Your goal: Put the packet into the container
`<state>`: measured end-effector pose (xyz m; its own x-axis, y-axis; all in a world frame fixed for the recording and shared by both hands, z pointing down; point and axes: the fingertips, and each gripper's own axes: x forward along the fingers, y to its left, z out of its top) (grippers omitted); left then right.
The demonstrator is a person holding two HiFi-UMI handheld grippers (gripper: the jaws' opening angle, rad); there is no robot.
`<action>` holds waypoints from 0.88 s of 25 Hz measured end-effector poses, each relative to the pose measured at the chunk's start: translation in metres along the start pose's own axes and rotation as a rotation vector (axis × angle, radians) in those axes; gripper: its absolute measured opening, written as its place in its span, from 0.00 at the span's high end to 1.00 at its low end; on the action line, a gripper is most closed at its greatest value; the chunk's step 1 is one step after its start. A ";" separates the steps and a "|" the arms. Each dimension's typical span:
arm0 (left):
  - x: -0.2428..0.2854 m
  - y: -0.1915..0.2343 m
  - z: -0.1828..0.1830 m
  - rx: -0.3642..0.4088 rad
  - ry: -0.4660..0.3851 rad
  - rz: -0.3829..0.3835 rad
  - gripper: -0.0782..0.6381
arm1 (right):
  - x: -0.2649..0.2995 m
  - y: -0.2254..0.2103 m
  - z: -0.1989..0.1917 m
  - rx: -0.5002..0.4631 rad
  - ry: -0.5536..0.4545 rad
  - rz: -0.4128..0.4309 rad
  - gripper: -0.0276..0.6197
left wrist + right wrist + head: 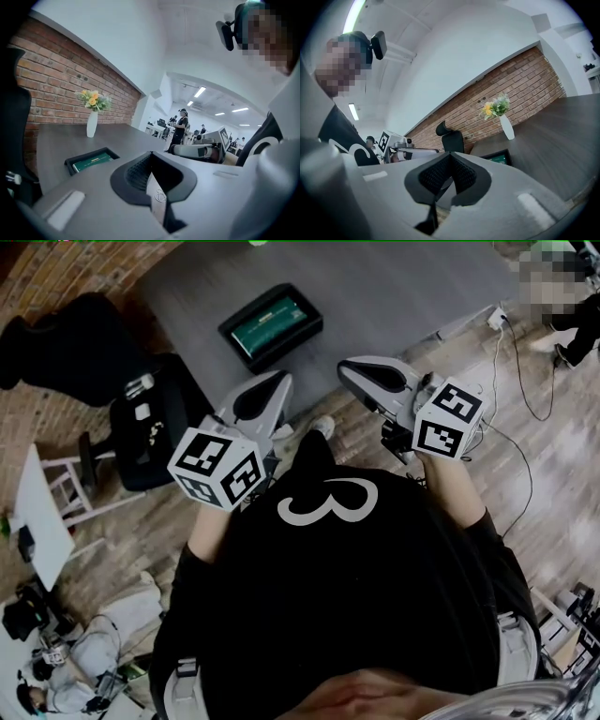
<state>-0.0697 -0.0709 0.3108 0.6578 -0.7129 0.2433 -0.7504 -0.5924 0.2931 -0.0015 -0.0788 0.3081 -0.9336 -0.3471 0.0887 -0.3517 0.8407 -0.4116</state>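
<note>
Green packet lies flat inside the black container on the grey desk — task looks done. Its long axis follows the container's long side, lower-left to upper-right in head view. Left tool and right tool both closed, empty — held well clear, likely since nothing's left to place.
</note>
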 end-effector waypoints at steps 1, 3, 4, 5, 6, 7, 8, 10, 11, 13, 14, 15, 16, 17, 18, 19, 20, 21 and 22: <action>-0.001 -0.003 -0.001 0.002 -0.006 0.002 0.88 | -0.001 0.003 -0.001 0.000 -0.002 0.005 0.96; -0.003 -0.010 -0.002 -0.006 -0.019 -0.010 0.88 | -0.004 0.008 -0.003 0.004 -0.006 0.015 0.96; -0.004 -0.013 -0.003 -0.010 -0.024 -0.018 0.88 | -0.005 0.010 -0.004 0.007 -0.007 0.019 0.96; -0.005 -0.017 -0.003 -0.011 -0.028 -0.024 0.88 | -0.006 0.013 -0.005 0.008 -0.008 0.023 0.96; -0.006 -0.019 -0.004 -0.009 -0.031 -0.028 0.88 | -0.008 0.015 -0.007 0.009 -0.007 0.025 0.96; -0.006 -0.022 -0.005 -0.006 -0.033 -0.031 0.88 | -0.009 0.016 -0.008 0.008 -0.006 0.027 0.96; -0.007 -0.024 -0.005 -0.004 -0.036 -0.033 0.88 | -0.010 0.018 -0.009 0.007 -0.006 0.028 0.96; -0.007 -0.025 -0.006 -0.008 -0.041 -0.034 0.88 | -0.011 0.019 -0.011 0.006 -0.006 0.029 0.96; -0.007 -0.025 -0.007 -0.013 -0.044 -0.034 0.88 | -0.011 0.020 -0.011 0.005 -0.005 0.029 0.96; -0.008 -0.027 -0.007 -0.026 -0.056 -0.043 0.88 | -0.013 0.022 -0.013 0.005 -0.002 0.032 0.96; -0.009 -0.029 -0.006 -0.032 -0.066 -0.053 0.88 | -0.013 0.023 -0.014 0.005 -0.001 0.033 0.96; -0.010 -0.032 -0.005 -0.036 -0.074 -0.064 0.88 | -0.014 0.024 -0.015 0.005 0.001 0.034 0.96; -0.010 -0.033 -0.004 -0.038 -0.078 -0.068 0.87 | -0.015 0.024 -0.016 0.005 0.002 0.035 0.96; -0.010 -0.033 -0.004 -0.037 -0.077 -0.066 0.87 | -0.016 0.024 -0.016 0.006 0.003 0.036 0.96; -0.009 -0.032 -0.005 -0.035 -0.072 -0.058 0.87 | -0.017 0.023 -0.017 0.007 0.004 0.035 0.96; -0.009 -0.030 -0.006 -0.033 -0.066 -0.049 0.87 | -0.018 0.023 -0.017 0.009 0.005 0.034 0.96; -0.008 -0.030 -0.007 -0.033 -0.061 -0.044 0.87 | -0.018 0.023 -0.017 0.009 0.006 0.035 0.96; -0.008 -0.030 -0.006 -0.033 -0.060 -0.043 0.87 | -0.019 0.024 -0.017 0.008 0.007 0.036 0.96; -0.008 -0.031 -0.006 -0.033 -0.060 -0.046 0.87 | -0.020 0.024 -0.017 0.007 0.007 0.038 0.96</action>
<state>-0.0511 -0.0443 0.3047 0.6854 -0.7073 0.1731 -0.7165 -0.6128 0.3334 0.0073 -0.0448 0.3117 -0.9468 -0.3119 0.0794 -0.3154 0.8504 -0.4211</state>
